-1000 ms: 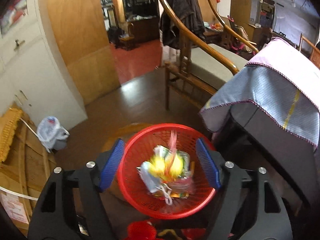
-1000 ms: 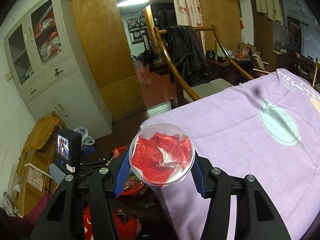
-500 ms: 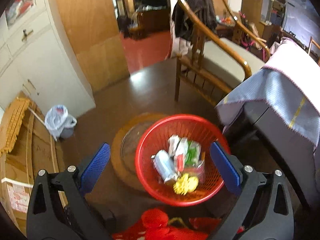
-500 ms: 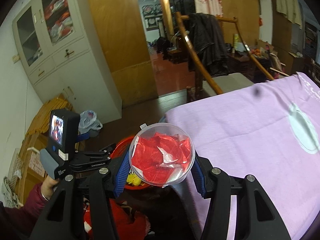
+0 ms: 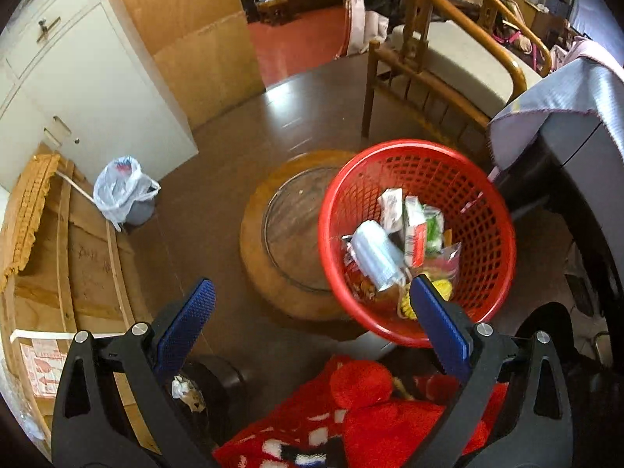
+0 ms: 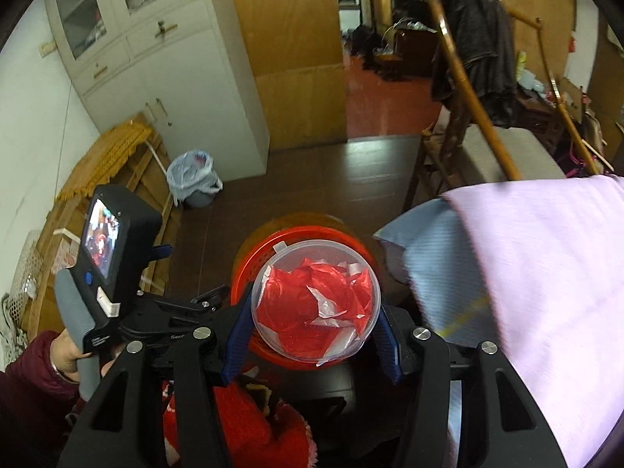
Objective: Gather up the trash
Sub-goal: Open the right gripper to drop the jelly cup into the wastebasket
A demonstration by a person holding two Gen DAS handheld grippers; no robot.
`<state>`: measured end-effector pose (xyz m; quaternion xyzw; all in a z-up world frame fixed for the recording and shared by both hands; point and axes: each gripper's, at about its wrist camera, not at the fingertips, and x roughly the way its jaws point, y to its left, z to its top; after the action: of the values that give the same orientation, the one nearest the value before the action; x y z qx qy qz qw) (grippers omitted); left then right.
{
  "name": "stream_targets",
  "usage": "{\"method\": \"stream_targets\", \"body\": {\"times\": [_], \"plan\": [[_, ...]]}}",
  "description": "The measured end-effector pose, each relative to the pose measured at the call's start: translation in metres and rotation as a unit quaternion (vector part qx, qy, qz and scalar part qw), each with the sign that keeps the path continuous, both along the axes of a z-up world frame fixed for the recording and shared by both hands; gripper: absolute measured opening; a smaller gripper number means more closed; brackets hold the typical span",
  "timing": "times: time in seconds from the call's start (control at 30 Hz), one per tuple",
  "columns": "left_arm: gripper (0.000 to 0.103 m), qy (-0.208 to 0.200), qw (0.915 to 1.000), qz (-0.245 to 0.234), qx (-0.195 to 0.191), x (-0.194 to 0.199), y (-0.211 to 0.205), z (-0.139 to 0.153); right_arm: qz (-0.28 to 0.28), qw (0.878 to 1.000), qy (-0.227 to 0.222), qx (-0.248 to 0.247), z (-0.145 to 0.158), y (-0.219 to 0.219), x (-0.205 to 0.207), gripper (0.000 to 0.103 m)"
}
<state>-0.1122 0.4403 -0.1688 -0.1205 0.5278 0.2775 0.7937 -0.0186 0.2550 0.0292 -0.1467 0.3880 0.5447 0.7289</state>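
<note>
A red mesh trash basket (image 5: pixel 483 195) stands on a round wooden stool and holds several wrappers and cartons (image 5: pixel 394 234). My left gripper (image 5: pixel 312 319) is open and empty, just in front and left of the basket. My right gripper (image 6: pixel 312 331) is shut on a clear plastic cup (image 6: pixel 316 304) stuffed with red and white wrappers. The cup hangs just above the basket's rim (image 6: pixel 312 231) in the right wrist view. The left gripper's handle and screen (image 6: pixel 105 249) show at the left of that view.
A table with a lilac cloth (image 6: pixel 546 273) is at the right. A wooden chair (image 5: pixel 448 58) stands behind the basket. A small bin with a white bag (image 5: pixel 124 191) sits by the white cabinet (image 5: pixel 78 89). Wooden boards (image 5: pixel 58 253) lean at the left.
My left gripper has opened wide and drawn back left from the basket, dropping trash in. My right gripper has carried the cup off the table to above the basket.
</note>
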Motion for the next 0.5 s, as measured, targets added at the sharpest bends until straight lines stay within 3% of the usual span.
{"method": "stream_targets", "body": {"times": [0.2,0.23,0.27,0.5], "plan": [[0.096,-0.002,0.9998,0.016,-0.008,-0.008,0.01,-0.008,0.014,1.0,0.005,-0.028,-0.018,0.041,0.002,0.055],[0.096,-0.001,0.9998,0.018,-0.004,-0.008,0.01,-0.009,0.014,0.999,0.006,-0.034,-0.021,0.048,0.003,0.058],[0.096,0.0,0.9998,0.019,0.001,-0.008,0.01,-0.009,0.01,0.999,0.006,-0.037,-0.023,0.053,0.004,0.066],[0.096,-0.009,0.9996,0.01,0.024,-0.005,0.001,-0.002,-0.012,1.0,0.008,-0.016,-0.018,0.04,0.011,0.069]]}}
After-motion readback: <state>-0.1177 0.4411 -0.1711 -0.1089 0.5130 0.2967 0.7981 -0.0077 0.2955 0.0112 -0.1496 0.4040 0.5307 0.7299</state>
